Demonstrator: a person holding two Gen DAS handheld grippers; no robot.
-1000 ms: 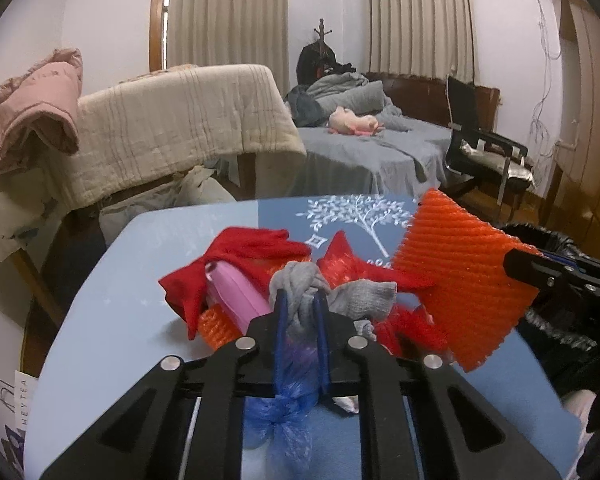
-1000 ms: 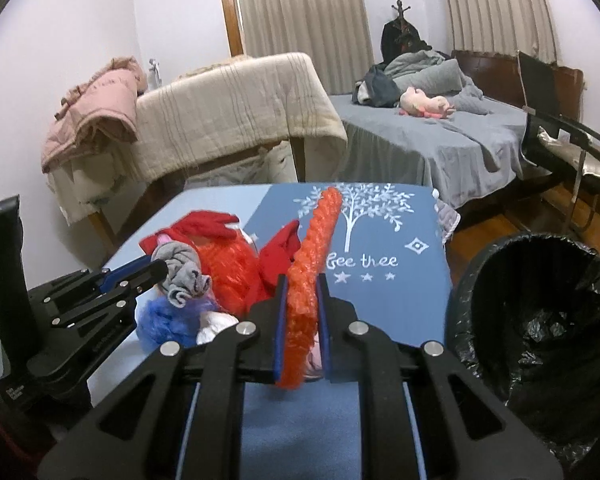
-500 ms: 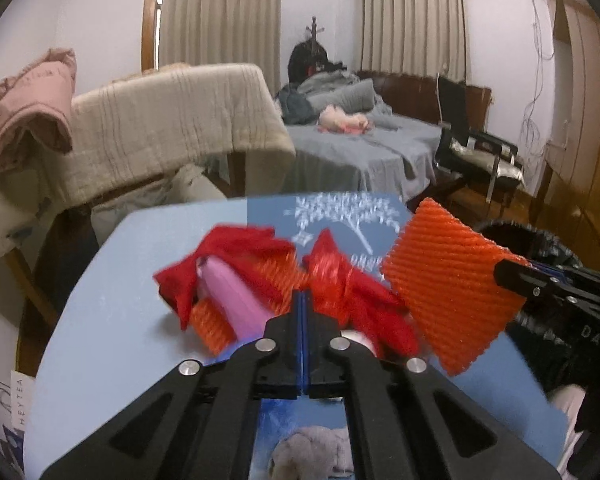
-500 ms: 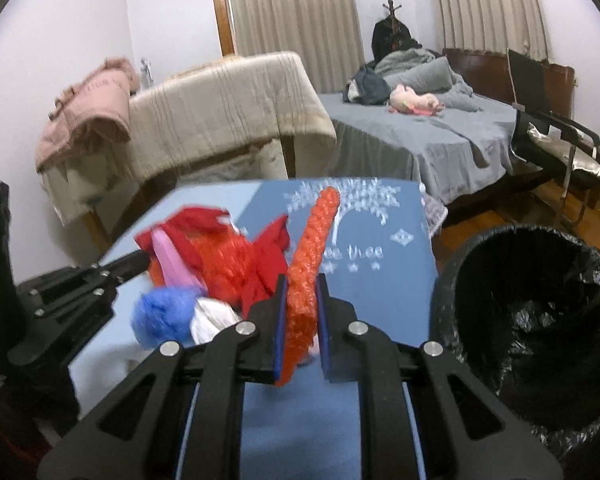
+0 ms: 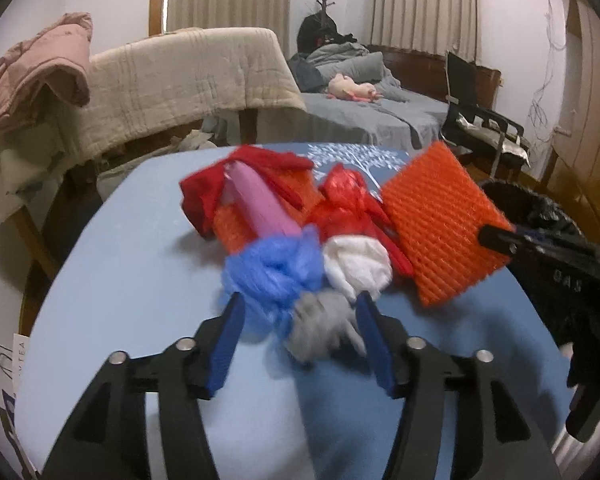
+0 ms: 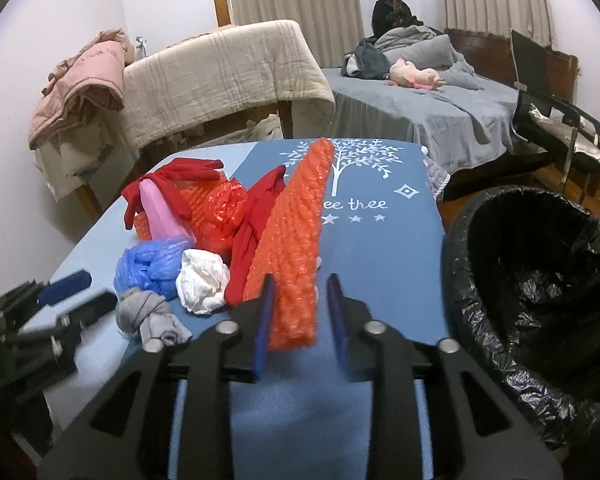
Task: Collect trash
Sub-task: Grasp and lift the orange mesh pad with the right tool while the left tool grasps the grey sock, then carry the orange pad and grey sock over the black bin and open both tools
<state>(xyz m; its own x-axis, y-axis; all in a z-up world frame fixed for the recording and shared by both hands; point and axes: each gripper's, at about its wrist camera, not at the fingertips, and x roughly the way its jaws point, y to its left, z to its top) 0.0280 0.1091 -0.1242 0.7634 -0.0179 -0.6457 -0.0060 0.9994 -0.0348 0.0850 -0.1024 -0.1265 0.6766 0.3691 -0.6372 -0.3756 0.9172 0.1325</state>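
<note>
A pile of trash lies on the blue table: a grey knotted rag, a blue plastic bag, a white wad, red pieces and a pink piece. My left gripper is open around the blurred grey rag. My right gripper is open, with the orange foam net loose between its jaws; the net also shows in the left wrist view. A bin with a black bag stands to the right.
A chair draped with a beige blanket stands behind the table. A bed and a black chair are at the back right. The table's right edge meets the bin.
My left gripper dropped the grey rag, shut, then opened again around it. My right gripper has opened and released its hold on the orange net.
</note>
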